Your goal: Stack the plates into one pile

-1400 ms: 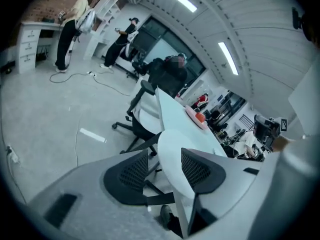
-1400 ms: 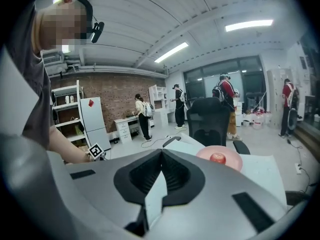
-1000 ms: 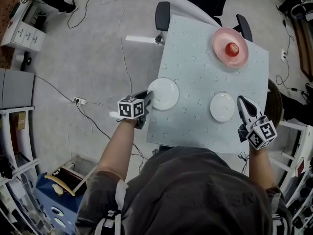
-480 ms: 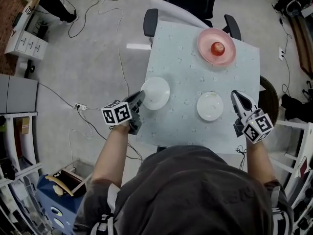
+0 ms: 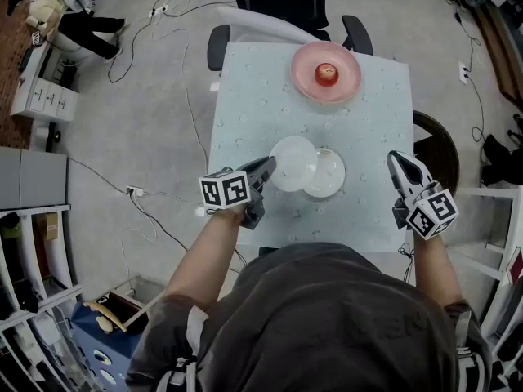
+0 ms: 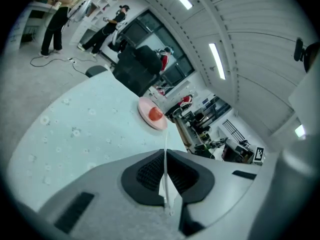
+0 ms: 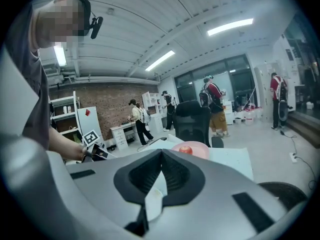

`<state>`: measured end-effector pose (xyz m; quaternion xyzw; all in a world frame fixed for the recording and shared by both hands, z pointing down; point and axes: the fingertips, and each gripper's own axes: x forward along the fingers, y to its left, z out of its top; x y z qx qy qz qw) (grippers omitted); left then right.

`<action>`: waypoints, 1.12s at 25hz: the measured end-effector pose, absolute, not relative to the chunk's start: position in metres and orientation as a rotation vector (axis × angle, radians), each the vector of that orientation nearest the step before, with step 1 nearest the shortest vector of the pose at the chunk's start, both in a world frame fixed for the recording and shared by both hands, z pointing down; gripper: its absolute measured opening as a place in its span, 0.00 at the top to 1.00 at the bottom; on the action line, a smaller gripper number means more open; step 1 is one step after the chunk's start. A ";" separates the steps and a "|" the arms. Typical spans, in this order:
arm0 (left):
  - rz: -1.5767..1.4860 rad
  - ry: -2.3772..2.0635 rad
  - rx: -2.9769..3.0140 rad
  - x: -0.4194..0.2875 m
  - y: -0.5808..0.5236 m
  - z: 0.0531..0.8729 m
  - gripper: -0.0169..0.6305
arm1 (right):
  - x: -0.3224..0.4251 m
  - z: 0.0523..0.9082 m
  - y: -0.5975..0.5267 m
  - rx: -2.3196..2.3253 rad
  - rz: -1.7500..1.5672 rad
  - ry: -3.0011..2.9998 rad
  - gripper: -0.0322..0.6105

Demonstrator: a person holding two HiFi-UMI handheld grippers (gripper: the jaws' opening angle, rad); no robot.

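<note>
The table, under its pale blue patterned cloth, fills the middle of the head view. At its far side sits the pink plate with a red fruit on it, well apart from the rest. Nearer me are the two white ones. The held white plate overlaps the left part of the second white plate. I cannot tell whether it rests on that plate or hangs just above it. My left claw has just been closing, and its pads are clamped on the held plate's near-left rim, which shows edge-on as a thin white line between them. My right claw hangs off to the right of both plates with its jaws pressed together on nothing. I judge these plates stiff, glossy and fairly light, probably breakable. A smooth rim pinched at one spot is likely to slip or swing down at the free edge. The raised lip is the only place to take one, with the pads well over it. I would keep the plate level and lower it gently until it sits centred on the one beneath. The pink plate cannot join the pile until the fruit is off it.
</note>
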<state>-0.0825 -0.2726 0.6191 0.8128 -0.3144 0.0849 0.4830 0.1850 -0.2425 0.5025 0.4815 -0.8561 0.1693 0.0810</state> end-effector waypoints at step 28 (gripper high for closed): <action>0.948 -1.097 2.156 -0.008 -0.250 0.722 0.78 | 0.318 0.524 -0.162 1.584 0.596 -2.470 0.96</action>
